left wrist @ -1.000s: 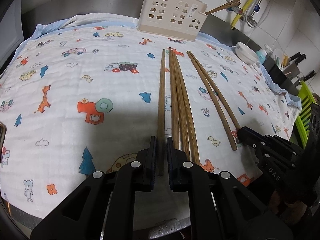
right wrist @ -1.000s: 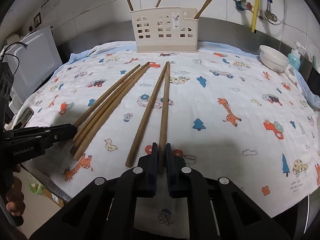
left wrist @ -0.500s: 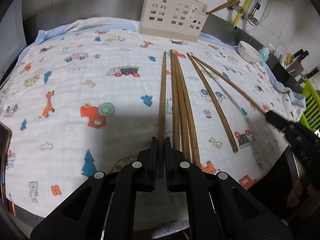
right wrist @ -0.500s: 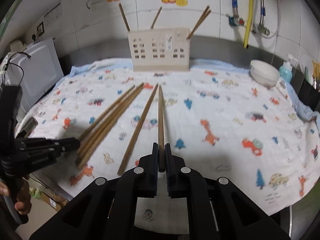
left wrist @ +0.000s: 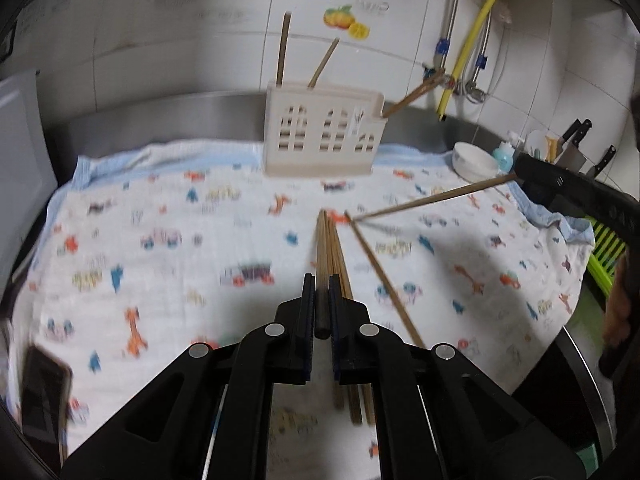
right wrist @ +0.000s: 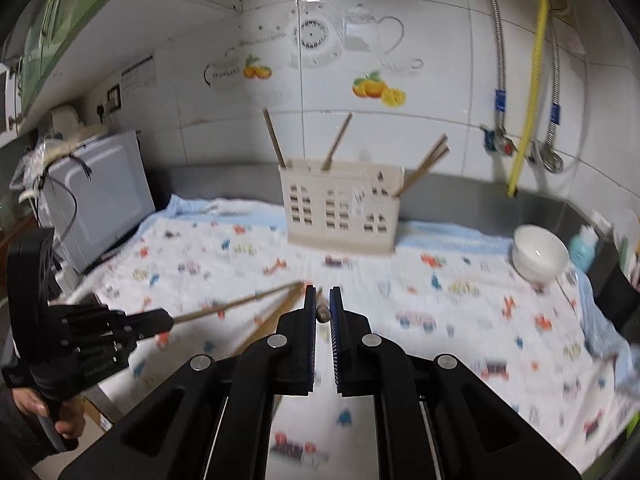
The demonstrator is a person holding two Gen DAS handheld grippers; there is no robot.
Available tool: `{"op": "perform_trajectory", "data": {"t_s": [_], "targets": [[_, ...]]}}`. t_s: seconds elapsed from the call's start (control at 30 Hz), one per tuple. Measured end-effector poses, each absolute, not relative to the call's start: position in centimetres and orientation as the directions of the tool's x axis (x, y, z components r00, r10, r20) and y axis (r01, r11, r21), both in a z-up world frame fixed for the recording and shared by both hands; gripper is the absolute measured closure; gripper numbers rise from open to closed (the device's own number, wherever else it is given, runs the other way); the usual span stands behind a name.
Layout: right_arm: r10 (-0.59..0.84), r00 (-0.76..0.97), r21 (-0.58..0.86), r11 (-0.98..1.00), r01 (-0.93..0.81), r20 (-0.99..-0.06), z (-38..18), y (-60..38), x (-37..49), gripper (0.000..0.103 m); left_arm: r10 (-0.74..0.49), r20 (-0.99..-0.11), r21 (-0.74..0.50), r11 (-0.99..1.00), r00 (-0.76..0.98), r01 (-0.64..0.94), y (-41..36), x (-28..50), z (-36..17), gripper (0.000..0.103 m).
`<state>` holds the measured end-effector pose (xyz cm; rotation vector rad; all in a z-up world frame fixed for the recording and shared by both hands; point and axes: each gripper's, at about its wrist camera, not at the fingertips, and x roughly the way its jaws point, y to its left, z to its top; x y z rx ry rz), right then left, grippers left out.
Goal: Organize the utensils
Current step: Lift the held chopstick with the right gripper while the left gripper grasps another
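- Left gripper (left wrist: pixel 320 296): jaws clamped on the near end of one brown chopstick (left wrist: pixel 321 268), stick running forward along the fingers, butt end showing between the pads.
- Right gripper (right wrist: pixel 322 304): jaws clamped on a second chopstick (right wrist: pixel 321 309), seen almost end-on, only the butt end clear between the pads.
- Same right gripper (left wrist: pixel 568 188) in the left view at far right, its stick slanting down-left with the tip near the cloth.
- Left gripper (right wrist: pixel 132 326) in the right view at far left, a hand (right wrist: pixel 44 412) wrapped round its handle; white lettering on the body, blurred, unreadable.
- Loose chopsticks (left wrist: pixel 352 368) lying in a tight bundle on the cloth just right of the left gripper's fingers; one more chopstick (left wrist: pixel 384 280) lying apart, angled off to the right.
- Printed cloth (left wrist: pixel 160 248) covering the counter: cartoon giraffes, cars, trees; no legible text.
- Dark phone (left wrist: pixel 44 396) at the cloth's near-left edge.
- White bowl (right wrist: pixel 540 254) on the right side, teal-capped bottle just behind it; label not readable.
- Cream utensil holder (left wrist: pixel 324 136) with window cut-outs at the far edge of the cloth, four chopsticks standing in it; small sticker on its front, print too small to read.
- Wall tiles (right wrist: pixel 360 60) behind: orange-fruit and teapot decals, script beside them blurred.
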<state>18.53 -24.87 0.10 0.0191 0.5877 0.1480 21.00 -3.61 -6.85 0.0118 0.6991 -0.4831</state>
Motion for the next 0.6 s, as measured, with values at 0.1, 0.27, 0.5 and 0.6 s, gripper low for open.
{"op": "perform_trajectory", "data": {"t_s": [0.1,0.27,0.5,0.6], "targets": [[0.16,0.816,0.06,0.986,-0.153,-0.555,1.2,-25.2,20.5,0.096,-0.429,-0.598,-0.131,0.885,0.677,0.446,-3.9,21.7,-5.9,0.097],[0.182,0.804,0.056,0.982,-0.182,-0.566,2.8,-25.7,23.5,0.096,-0.449,-0.584,-0.124,0.873,0.676,0.472,-4.1,22.8,-5.0,0.097],[0.167,0.812,0.015,0.981,-0.191,-0.559,6.5,-26.4,27.4,0.097,-0.45,-0.573,-0.093,0.866,0.685,0.492,-5.1,25.2,-3.1,0.097],[0.142,0.835,-0.018,0.984,-0.179,-0.531,9.2,-26.9,28.8,0.097,-0.446,-0.568,-0.069,0.863,0.692,0.5,-5.6,26.3,-1.9,0.097]]}}
